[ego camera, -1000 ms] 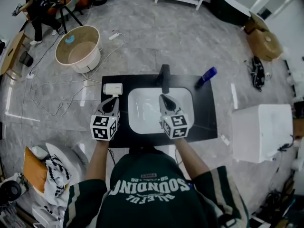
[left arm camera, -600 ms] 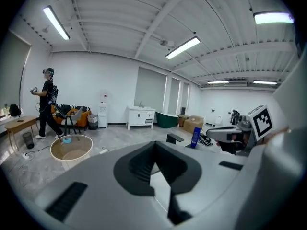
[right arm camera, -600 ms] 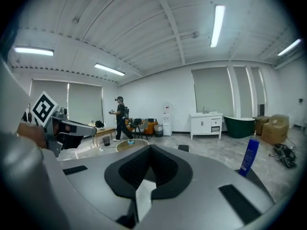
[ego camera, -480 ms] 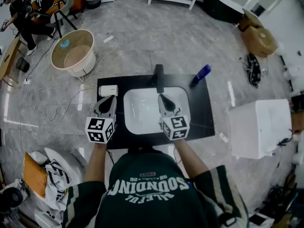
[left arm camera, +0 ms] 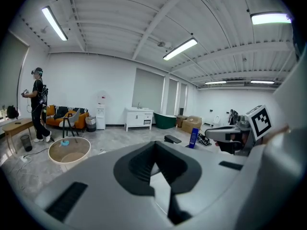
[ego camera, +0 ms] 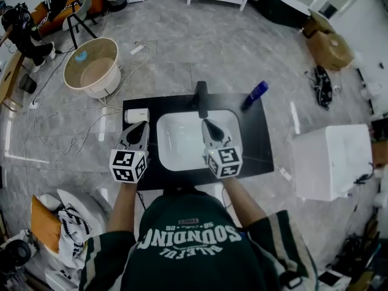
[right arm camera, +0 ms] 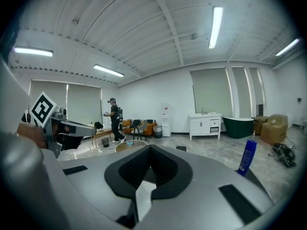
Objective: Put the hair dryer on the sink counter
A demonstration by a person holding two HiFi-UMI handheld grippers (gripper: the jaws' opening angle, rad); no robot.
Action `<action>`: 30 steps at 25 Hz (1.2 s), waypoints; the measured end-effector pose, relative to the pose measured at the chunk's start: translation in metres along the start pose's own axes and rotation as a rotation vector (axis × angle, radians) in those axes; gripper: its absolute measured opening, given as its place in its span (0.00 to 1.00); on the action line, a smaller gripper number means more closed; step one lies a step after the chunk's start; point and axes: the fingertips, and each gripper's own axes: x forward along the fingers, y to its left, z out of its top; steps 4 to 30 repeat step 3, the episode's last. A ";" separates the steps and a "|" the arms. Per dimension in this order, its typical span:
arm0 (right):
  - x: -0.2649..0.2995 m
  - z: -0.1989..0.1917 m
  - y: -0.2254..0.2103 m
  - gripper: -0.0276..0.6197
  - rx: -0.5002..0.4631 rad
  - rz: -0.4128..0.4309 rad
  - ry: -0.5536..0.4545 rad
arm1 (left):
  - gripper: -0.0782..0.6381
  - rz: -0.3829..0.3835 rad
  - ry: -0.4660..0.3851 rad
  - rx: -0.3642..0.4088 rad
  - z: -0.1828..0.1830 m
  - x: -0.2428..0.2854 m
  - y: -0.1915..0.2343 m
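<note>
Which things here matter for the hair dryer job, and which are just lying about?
Job: hair dryer, sink counter, left gripper, right gripper, both shut and empty.
Lying about: blue bottle, faucet, round tub, white box.

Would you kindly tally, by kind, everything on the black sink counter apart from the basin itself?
hair dryer: 1
blue bottle: 1
black faucet: 1
Total: 3
</note>
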 end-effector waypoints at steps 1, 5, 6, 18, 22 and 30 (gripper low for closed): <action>0.000 0.000 0.000 0.04 0.000 0.001 0.000 | 0.11 -0.001 0.001 -0.001 -0.001 0.000 0.000; 0.000 -0.001 0.002 0.04 -0.002 0.002 0.002 | 0.11 -0.002 0.003 -0.003 -0.003 0.001 0.000; 0.000 -0.001 0.002 0.04 -0.002 0.002 0.002 | 0.11 -0.002 0.003 -0.003 -0.003 0.001 0.000; 0.000 -0.001 0.002 0.04 -0.002 0.002 0.002 | 0.11 -0.002 0.003 -0.003 -0.003 0.001 0.000; 0.000 -0.001 0.002 0.04 -0.002 0.002 0.002 | 0.11 -0.002 0.003 -0.003 -0.003 0.001 0.000; 0.000 -0.001 0.002 0.04 -0.002 0.002 0.002 | 0.11 -0.002 0.003 -0.003 -0.003 0.001 0.000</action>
